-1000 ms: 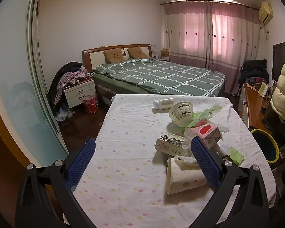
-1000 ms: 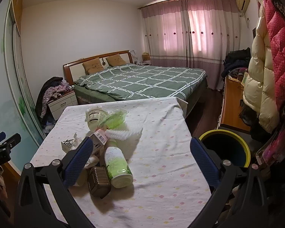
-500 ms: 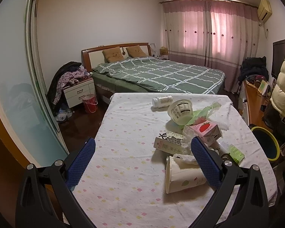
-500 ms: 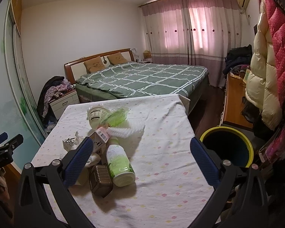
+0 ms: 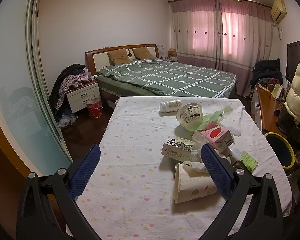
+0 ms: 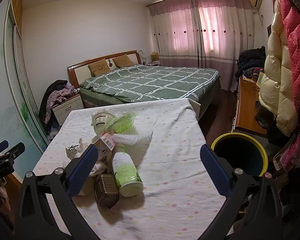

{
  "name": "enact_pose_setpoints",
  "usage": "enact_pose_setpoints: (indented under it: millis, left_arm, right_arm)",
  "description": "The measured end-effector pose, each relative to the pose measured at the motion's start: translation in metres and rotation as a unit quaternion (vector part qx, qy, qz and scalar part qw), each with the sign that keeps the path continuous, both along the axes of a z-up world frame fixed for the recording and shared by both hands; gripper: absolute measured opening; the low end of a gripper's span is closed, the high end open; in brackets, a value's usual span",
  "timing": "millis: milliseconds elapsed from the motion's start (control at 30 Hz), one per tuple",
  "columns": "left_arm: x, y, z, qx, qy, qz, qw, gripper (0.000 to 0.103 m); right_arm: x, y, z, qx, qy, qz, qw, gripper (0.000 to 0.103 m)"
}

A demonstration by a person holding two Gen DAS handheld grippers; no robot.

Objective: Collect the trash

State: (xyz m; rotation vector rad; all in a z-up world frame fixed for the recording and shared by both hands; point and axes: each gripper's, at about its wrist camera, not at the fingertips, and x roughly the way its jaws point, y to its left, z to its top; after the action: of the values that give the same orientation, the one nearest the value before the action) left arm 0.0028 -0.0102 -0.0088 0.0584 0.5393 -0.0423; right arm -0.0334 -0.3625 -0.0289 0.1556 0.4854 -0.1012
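Over table (image 5: 134, 140), both jaws seemingly spread.

Left gripper (image 5: 150, 164) open, paper cup (image 5: 192, 186) tipped on table (image 5: 130, 140)

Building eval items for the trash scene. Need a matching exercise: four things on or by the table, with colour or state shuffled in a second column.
Things:
1. paper cup
2. juice carton
3. trash bin
4. green-label bottle

Descriptions:
A. pink, with a red fruit printed on it
B. yellow rim, dark inside, standing beside the table
C. lying on its side, open mouth turned toward the left of the left wrist view
D. lying with its base toward the right wrist camera, next to a ribbed brown container

Pairs: 1-C, 2-A, 3-B, 4-D
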Motion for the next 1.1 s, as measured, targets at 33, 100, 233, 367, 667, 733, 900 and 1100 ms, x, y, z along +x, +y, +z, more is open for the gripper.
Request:
enact_pose_setpoints:
  millis: [33, 100, 233, 367, 667, 733, 900, 1100]
  left_arm:
    - [-0.0001, -0.0002, 0.0001, 0.000, 0.000, 0.000, 1.0000, 0.099]
    - [0.0001, -0.0003, -0.0001, 0.000, 0.000, 0.000, 1.0000, 0.099]
    - [0.0001, -0.0005, -0.0003, 0.001, 0.001, -0.001, 1.0000, 0.099]
    - [0.0009, -0.0016, -0.0010, 0.002, 0.002, -0.004, 1.0000, 0.099]
    - [0.0015, -0.0026, -0.0015, 0.003, 0.002, -0.005, 1.0000, 0.099]
    - [0.0016, -0.0029, -0.0017, 0.004, 0.002, -0.005, 1.0000, 0.099]
    - [0.0021, -0.0031, -0.0019, 0.004, 0.002, -0.006, 1.0000, 0.099]
    - [0.0029, -0.0042, -0.0027, 0.004, 0.004, -0.006, 1.0000, 0.099]
  right_arm:
    - [-0.0004, -0.0003, 0.0005, 0.000, 0.000, 0.001, 1.000, 0.097]
    - [-0.0004, -0.0003, 0.0007, 0.000, 0.000, 0.001, 1.000, 0.097]
    - [-0.0003, -0.0005, 0.0007, 0.000, 0.000, 0.001, 1.000, 0.097]
    - [-0.0003, -0.0006, 0.0008, 0.000, 0.000, 0.001, 1.000, 0.097]
    - [-0.0001, -0.0002, 0.0005, 0.000, 0.000, 0.001, 1.000, 0.097]
    - [0.0000, -0.0003, 0.0006, 0.001, 0.001, 0.001, 1.000, 0.097]
    - [0.0005, -0.0003, 0.0002, 0.001, 0.001, 0.001, 1.000, 0.097]
    - [0.0012, -0.0003, -0.0009, 0.001, 0.003, 0.001, 1.000, 0.097]
